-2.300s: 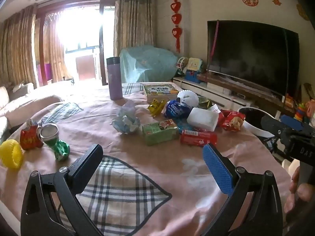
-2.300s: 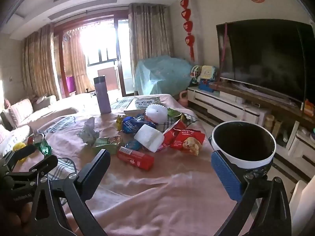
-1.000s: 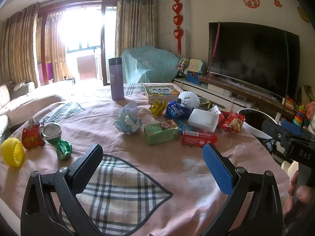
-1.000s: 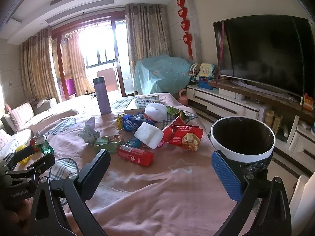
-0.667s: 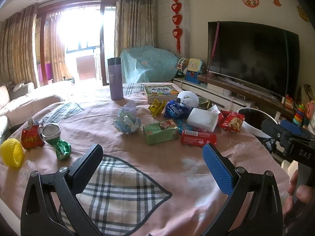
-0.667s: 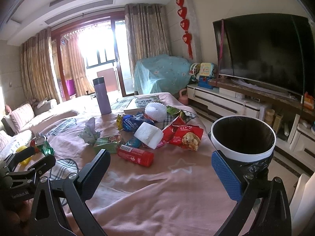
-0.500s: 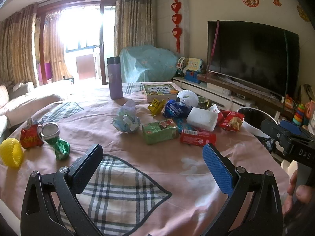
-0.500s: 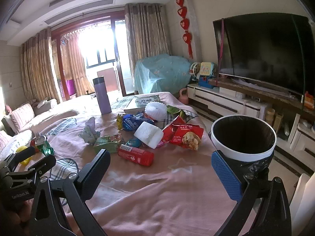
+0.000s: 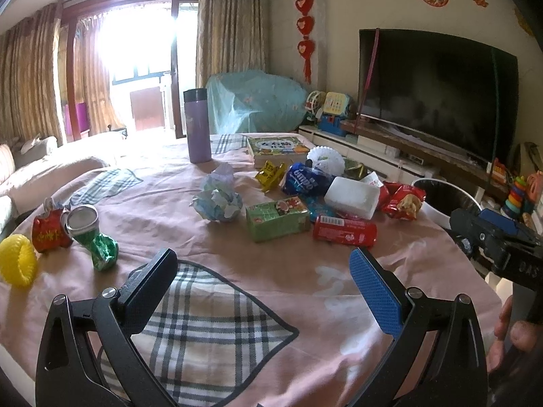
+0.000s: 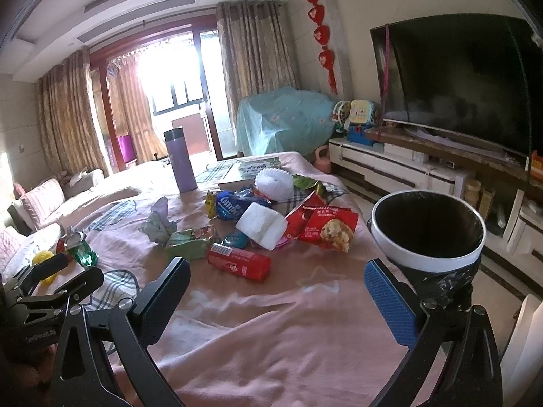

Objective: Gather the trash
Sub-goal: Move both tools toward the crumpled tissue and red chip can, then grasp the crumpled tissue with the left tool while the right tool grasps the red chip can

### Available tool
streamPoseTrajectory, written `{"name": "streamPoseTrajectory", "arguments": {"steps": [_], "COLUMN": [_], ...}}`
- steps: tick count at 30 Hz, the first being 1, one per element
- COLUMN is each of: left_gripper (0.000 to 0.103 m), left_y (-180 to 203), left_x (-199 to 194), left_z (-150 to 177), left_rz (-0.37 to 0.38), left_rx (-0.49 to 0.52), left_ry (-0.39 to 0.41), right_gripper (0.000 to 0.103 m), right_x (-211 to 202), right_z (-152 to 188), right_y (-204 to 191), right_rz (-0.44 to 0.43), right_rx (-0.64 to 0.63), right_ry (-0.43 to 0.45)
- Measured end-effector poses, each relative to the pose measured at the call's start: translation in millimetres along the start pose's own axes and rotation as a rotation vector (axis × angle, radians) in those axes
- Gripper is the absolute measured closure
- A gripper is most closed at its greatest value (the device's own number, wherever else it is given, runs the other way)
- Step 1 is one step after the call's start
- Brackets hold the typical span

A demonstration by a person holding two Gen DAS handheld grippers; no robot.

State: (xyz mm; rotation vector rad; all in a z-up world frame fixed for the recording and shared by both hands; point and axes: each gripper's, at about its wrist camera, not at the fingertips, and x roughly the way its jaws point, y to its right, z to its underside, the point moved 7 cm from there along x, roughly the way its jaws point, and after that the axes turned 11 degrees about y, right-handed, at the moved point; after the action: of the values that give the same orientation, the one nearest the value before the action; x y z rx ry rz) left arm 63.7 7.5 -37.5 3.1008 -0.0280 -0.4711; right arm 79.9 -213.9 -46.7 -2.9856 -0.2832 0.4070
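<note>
The left gripper is held level and low, its two fingers spread wide apart with nothing between them; one pad is black and the other, on the right of its own view, is blue. The right gripper is in the same pose, its jaws wide apart and holding nothing, with a black pad on one side and a blue pad on the other. Each gripper shows in the other's camera, at the edge of the frame, so the two are held side by side and apart. Fingers of the person's right hand wrap the right gripper's handle.
</note>
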Motion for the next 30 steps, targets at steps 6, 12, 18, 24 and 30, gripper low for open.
{"name": "streamPoseTrajectory", "arguments": {"steps": [6, 12, 18, 24, 30], "left_gripper": [0.000, 0.000, 0.000, 0.000, 0.000], "left_y": [-8.5, -22.2, -34.3, -47.8, -57.4], "left_x": [16.4, 36.4, 62.5, 94.7, 132.5], "left_z": [3.1, 3.9, 0.1, -5.8, -8.1], "left_rz": [-0.025, -0.059, -0.086, -0.108, -0.122], "left_rx": [-0.003, -0.013, -0.027, -0.025, -0.027], "left_ry": [-0.048, -0.089, -0.126, -0.160, -0.203], "right_gripper": [0.000, 0.000, 0.000, 0.001, 0.002], "right_x": [14.4, 31.5, 53.6, 77.8, 107.6], "right_z": [6.5, 12.5, 17.5, 18.6, 26.4], "right_y": [-5.2, -12.3, -18.4, -25.4, -30.9], "right_rz": [-0.069, -0.129, -0.192, -0.256, -0.295], "right_rx": [0.011, 0.016, 0.016, 0.008, -0.012], "right_ry": [-0.063, -0.122, -0.192, -0.237, -0.310]}}
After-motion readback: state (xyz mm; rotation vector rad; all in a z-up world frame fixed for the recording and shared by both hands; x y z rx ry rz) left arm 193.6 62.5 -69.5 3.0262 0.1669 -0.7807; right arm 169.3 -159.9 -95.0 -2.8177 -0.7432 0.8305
